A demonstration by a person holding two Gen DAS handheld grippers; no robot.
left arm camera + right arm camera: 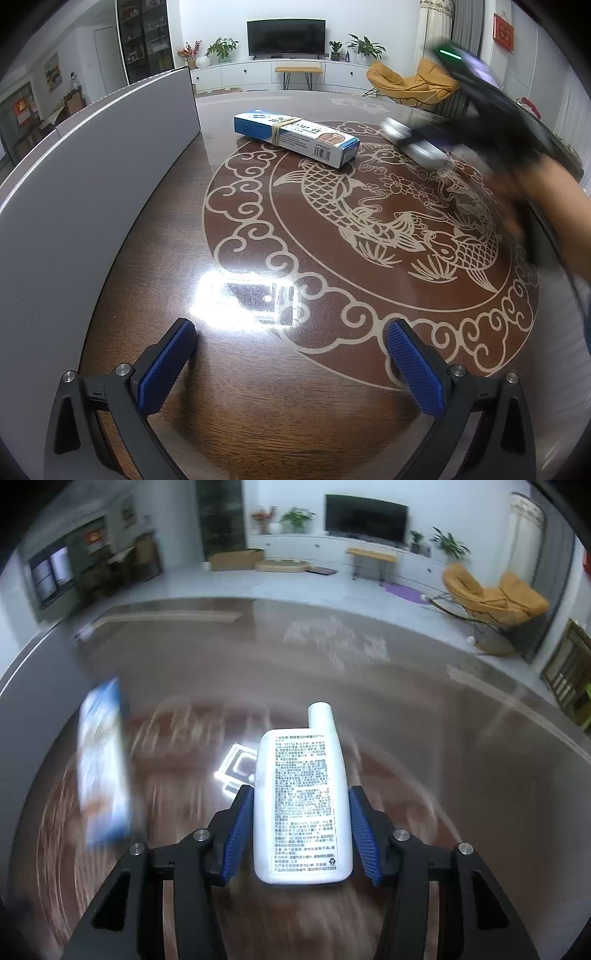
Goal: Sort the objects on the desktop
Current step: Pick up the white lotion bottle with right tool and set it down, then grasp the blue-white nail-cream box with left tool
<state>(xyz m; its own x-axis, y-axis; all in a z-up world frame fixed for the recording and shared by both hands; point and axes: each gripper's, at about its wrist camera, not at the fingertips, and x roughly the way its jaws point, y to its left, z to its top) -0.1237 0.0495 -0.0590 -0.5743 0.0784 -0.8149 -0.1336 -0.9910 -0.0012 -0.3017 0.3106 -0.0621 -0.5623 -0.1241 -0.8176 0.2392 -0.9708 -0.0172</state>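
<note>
Right gripper (301, 830): clamped on a white bottle (301, 805), blue pads tight against both sides, cap pointing away, carried above the table (424, 716).
Left gripper (291, 365): spread wide with nothing in it, hanging over the table's fish inlay.
Done so far: looks like one item picked up, nothing clearly dropped in a final spot yet.
Left to do: the blue and white box (297, 138) with a rubber band lies on the table, untouched.
Grey panel (92, 177): stands along the table's left edge; can't tell if it's a bin.
Hard to see: right wrist view is heavily smeared, the box there is just a blur, and the bottle's print isn't readable.
</note>
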